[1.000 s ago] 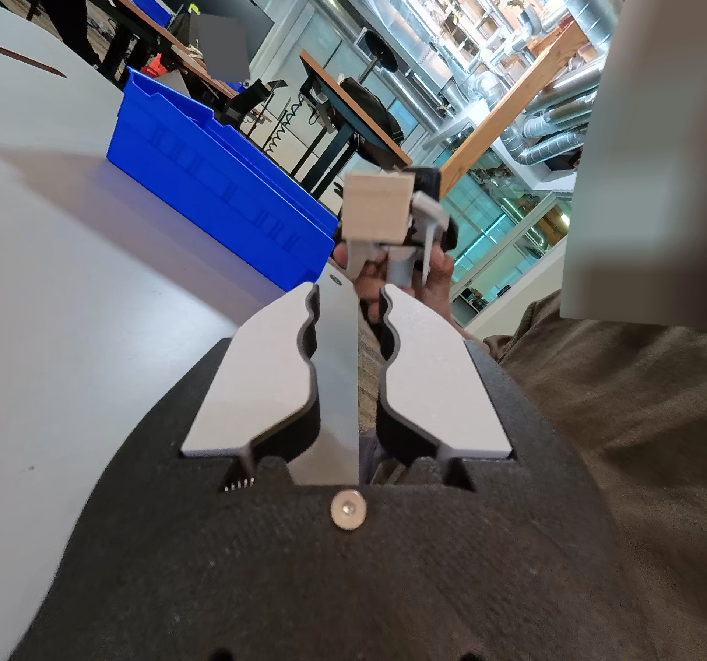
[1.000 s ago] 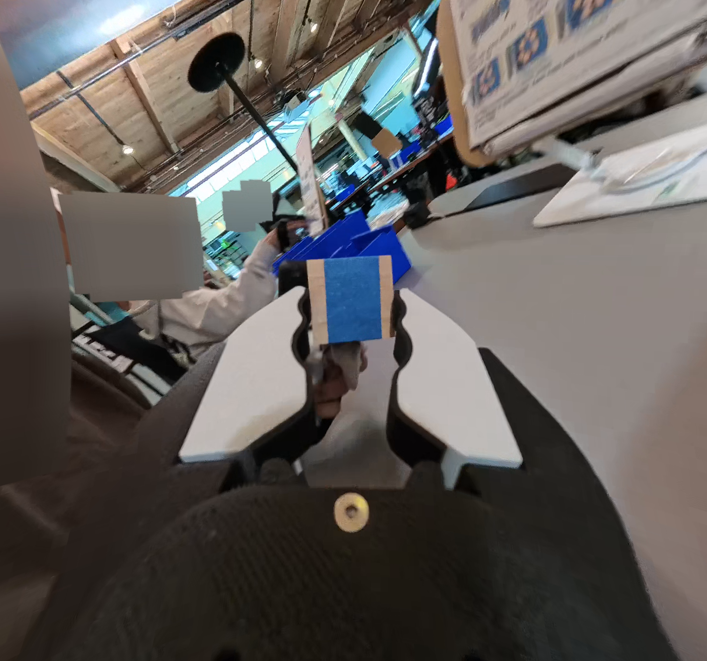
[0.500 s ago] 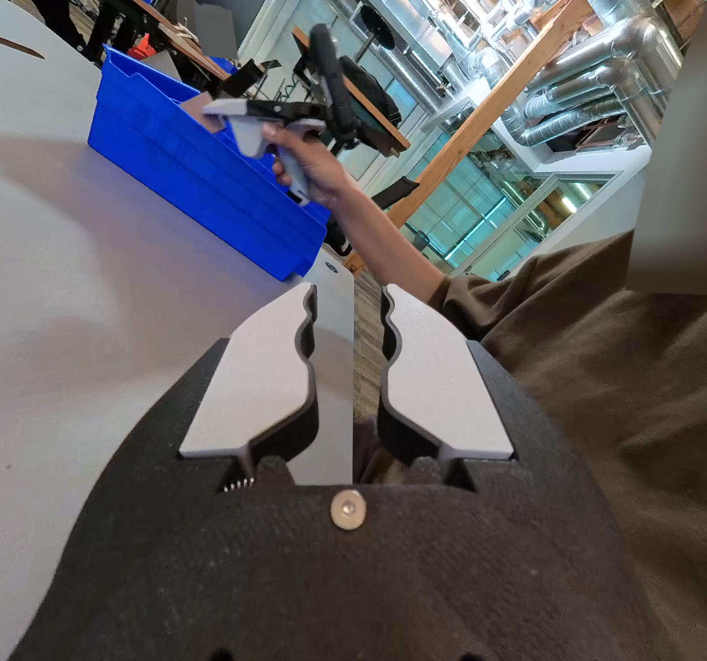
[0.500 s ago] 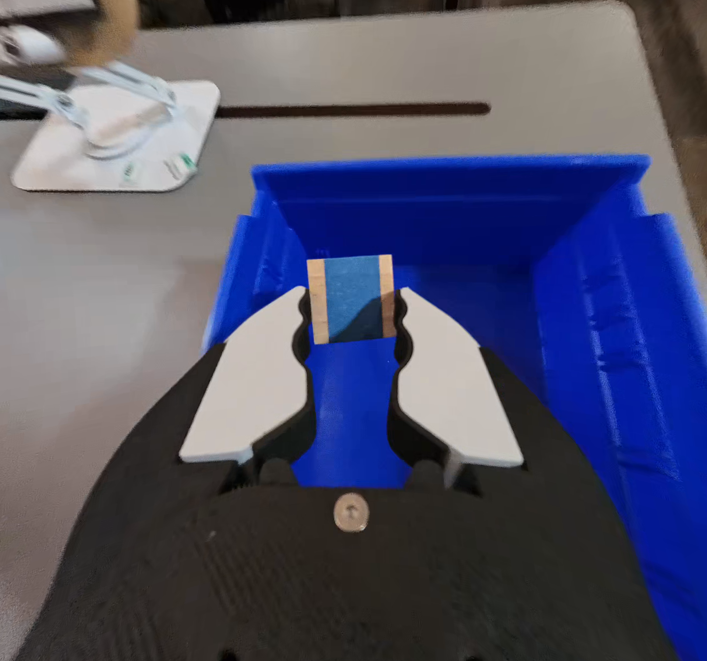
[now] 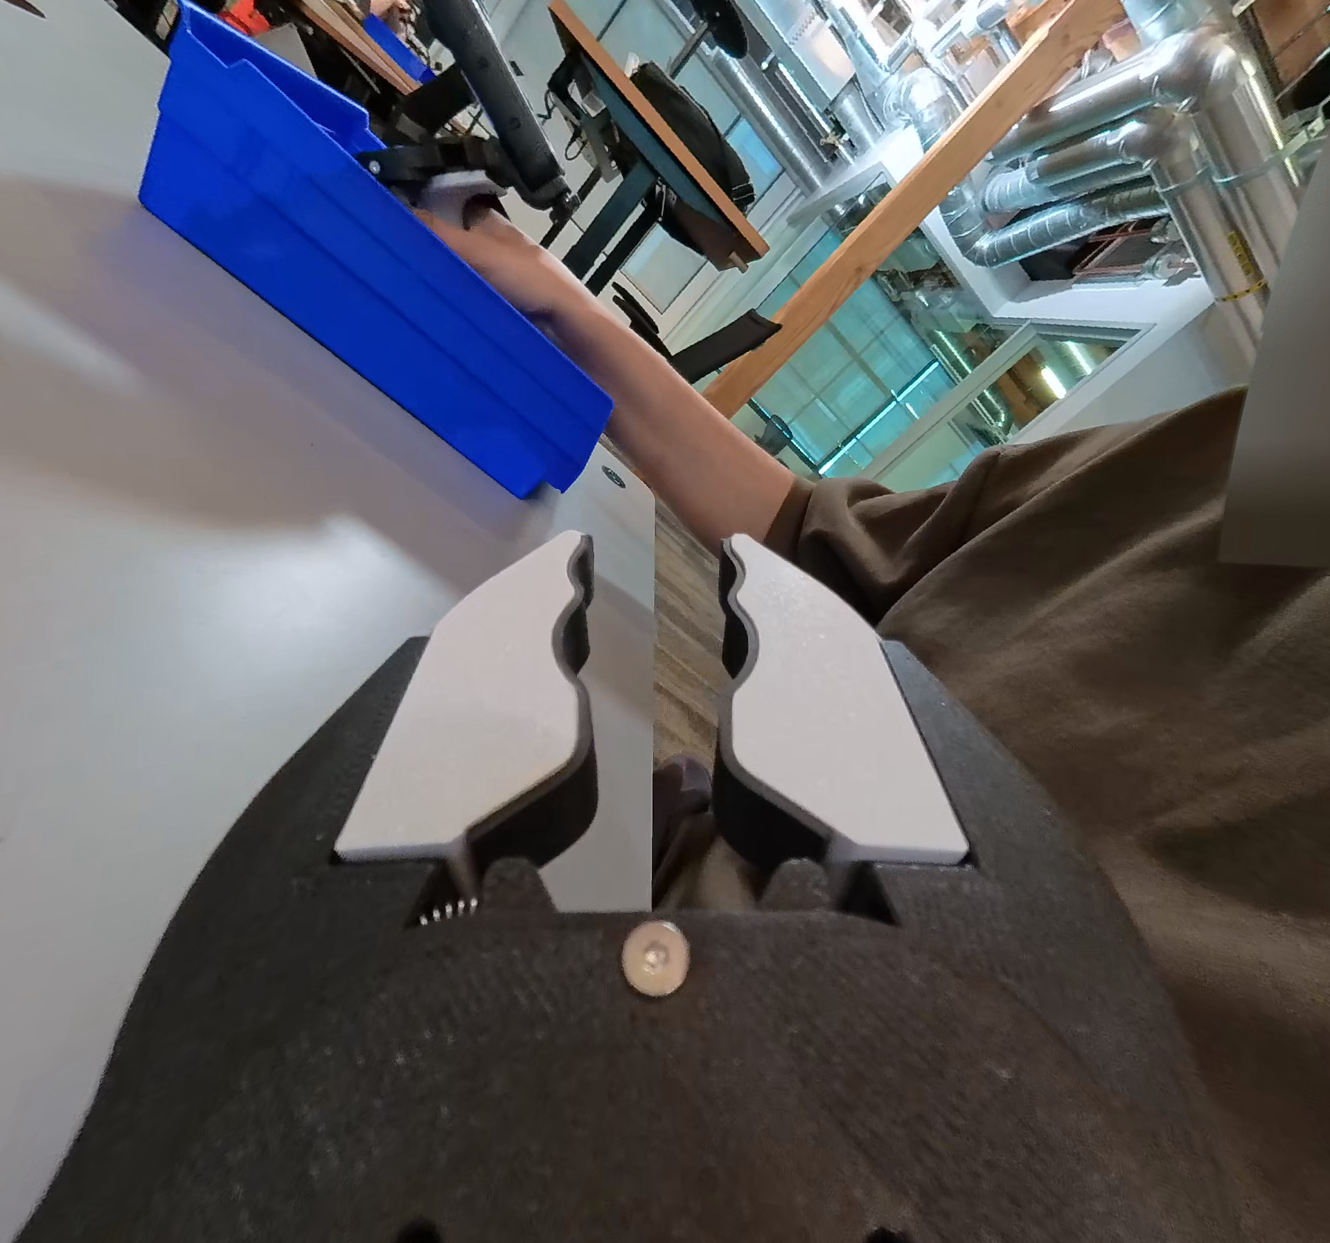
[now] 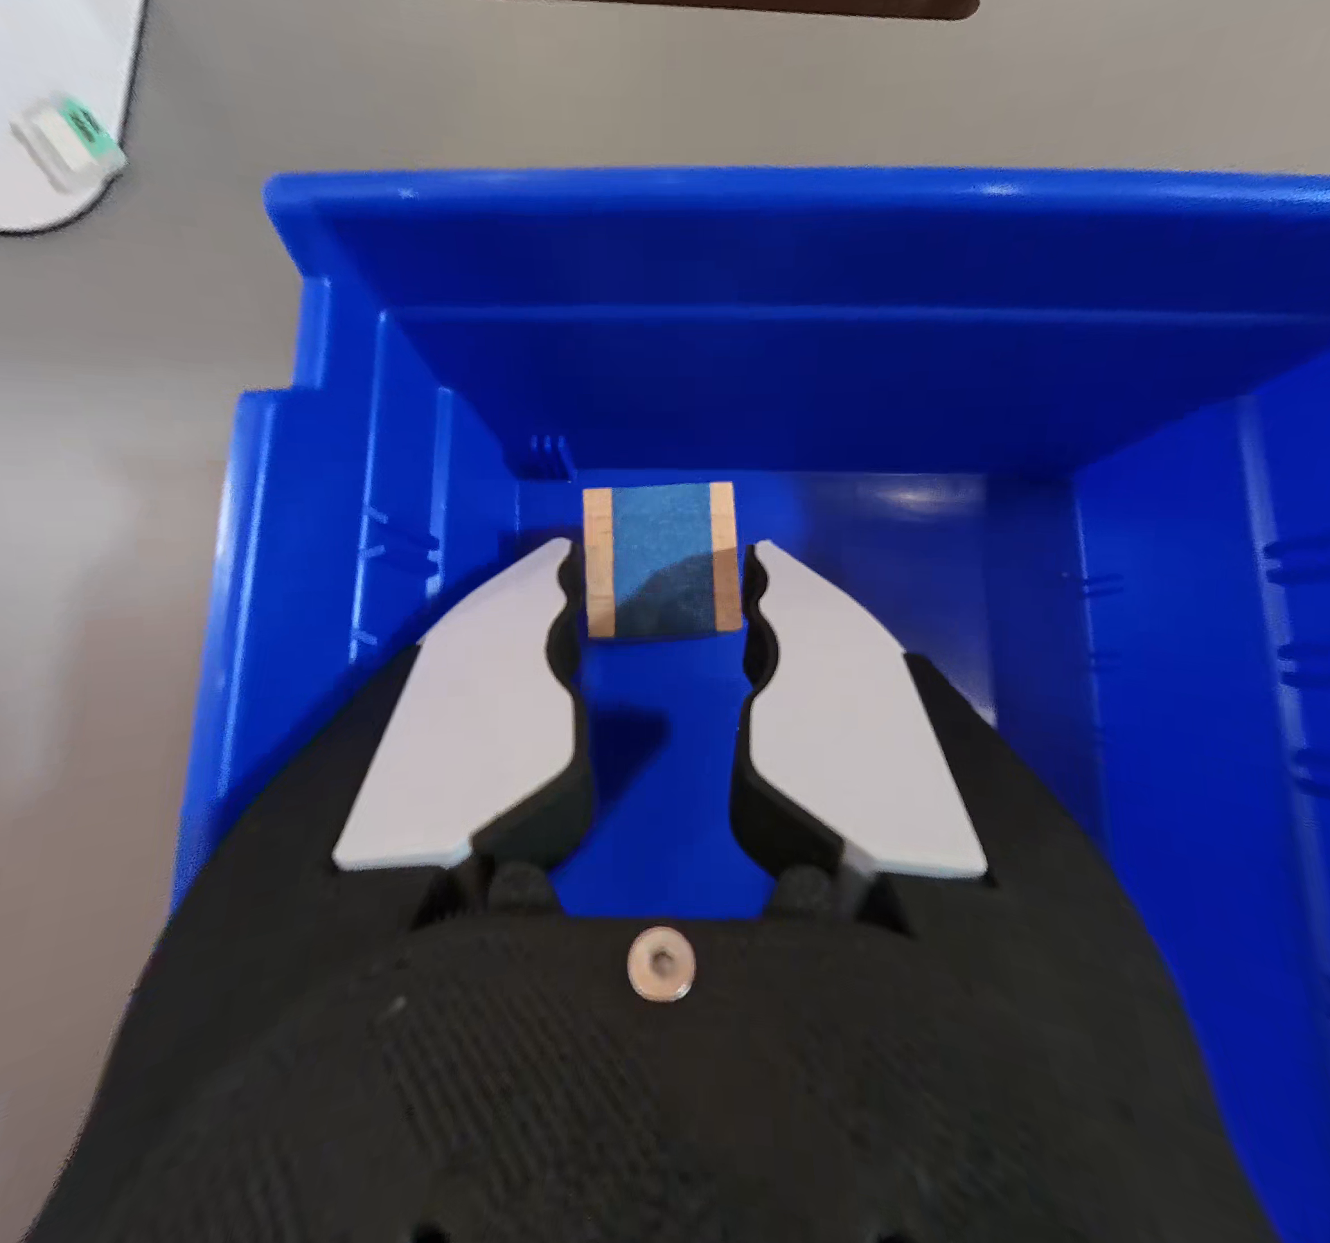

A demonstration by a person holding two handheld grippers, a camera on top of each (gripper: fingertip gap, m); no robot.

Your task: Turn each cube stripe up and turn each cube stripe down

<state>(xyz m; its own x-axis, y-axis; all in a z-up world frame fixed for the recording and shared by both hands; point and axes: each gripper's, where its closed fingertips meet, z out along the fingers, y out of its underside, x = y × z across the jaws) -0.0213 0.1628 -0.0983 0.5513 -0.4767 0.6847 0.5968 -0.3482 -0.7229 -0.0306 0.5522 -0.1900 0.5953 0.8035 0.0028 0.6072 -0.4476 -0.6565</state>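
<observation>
Right wrist view: I am looking down at the grey table (image 6: 648, 93), where the blue bin (image 6: 792, 244) is sitting. My right gripper (image 6: 658, 554) is reaching inside it, fingers flanking the wooden cube (image 6: 660, 559), blue stripe facing the camera. A sliver of gap seems to be showing at each fingertip, so I cannot tell whether it is gripping. My left gripper (image 5: 655, 554) is idling over the table edge, narrowly parted, holding nothing.

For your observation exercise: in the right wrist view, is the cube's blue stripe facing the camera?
Yes: the cube, between the right gripper fingers inside the blue bin, shows its blue stripe toward the camera.
</observation>
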